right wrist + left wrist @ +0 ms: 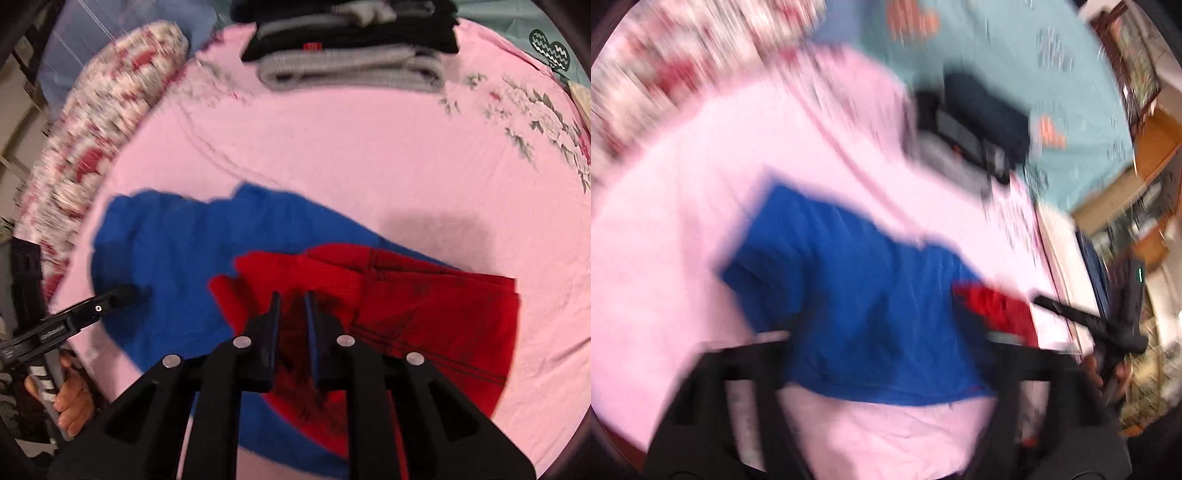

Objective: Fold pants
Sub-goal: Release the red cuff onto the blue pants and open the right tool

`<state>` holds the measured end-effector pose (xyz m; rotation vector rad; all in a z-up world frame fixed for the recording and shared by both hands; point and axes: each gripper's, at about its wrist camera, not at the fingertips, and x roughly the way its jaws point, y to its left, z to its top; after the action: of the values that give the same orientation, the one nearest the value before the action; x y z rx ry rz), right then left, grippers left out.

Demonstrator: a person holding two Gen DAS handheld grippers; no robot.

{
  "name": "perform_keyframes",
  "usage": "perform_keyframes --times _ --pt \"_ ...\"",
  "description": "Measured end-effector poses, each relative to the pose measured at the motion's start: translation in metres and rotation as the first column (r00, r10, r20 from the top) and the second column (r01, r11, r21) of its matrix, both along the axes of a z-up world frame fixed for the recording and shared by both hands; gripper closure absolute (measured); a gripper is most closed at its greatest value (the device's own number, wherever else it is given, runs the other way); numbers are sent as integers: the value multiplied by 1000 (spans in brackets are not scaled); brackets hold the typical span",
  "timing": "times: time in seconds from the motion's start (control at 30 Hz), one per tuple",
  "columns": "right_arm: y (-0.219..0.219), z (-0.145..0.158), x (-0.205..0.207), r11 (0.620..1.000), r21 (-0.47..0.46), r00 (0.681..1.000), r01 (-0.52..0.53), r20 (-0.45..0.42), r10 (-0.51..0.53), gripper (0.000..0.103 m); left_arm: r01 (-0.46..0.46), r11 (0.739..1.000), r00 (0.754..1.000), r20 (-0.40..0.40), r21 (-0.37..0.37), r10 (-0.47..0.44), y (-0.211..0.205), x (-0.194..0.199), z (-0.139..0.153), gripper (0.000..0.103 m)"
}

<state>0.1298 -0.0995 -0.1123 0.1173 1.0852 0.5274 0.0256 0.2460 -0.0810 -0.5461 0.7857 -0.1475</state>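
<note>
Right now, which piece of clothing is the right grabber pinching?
The red garment. The right gripper has its fingers nearly closed on red fabric. The blue garment lies underneath, and the folded stack sits far off.

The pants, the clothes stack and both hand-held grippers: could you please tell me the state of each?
Red pants: lying crumpled over blue garment.
Blue garment: spread on pink sheet.
Clothes stack: folded, piled.
Right hand-held gripper: nearly closed, pinching red pants.
Left hand-held gripper: open, blurred.

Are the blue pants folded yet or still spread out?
Spread out: the blue pants lie flat on the pink sheet, partly under a red garment.
</note>
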Motion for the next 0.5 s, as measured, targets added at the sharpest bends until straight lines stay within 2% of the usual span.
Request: perform_keyframes --times 0.03,0.07,0.1,0.17,0.2,0.27,0.4,0.5 --pt "-14 13 -9 999 24 999 21 40 -22 79 -47 999 999 21 24 47 9 -10 12 14" --pt "-25 22 -15 998 42 997 41 70 -44 59 -76 996 997 18 35 76 17 -17 20 14" --pt "-40 32 -25 995 66 992 68 105 -75 51 -99 995 995 -15 19 99 27 -22 23 14" --pt "-62 39 -41 992 89 986 94 132 -106 50 -117 992 991 -77 -50 113 39 -27 15 14" --pt "-71 38 -48 990 100 985 99 132 -112 50 -116 986 988 -116 -116 103 43 -29 5 14" --pt "-83 32 -60 987 117 985 107 123 -121 50 -111 979 982 -171 -173 81 43 -28 -12 14" --pt "-96 14 -74 987 121 989 104 92 -115 50 -111 966 966 -253 -232 50 29 -14 -43 14" --pt "-108 8 -83 985 128 989 114 77 -125 50 -146 964 942 -329 -223 67 23 -4 -62 14"
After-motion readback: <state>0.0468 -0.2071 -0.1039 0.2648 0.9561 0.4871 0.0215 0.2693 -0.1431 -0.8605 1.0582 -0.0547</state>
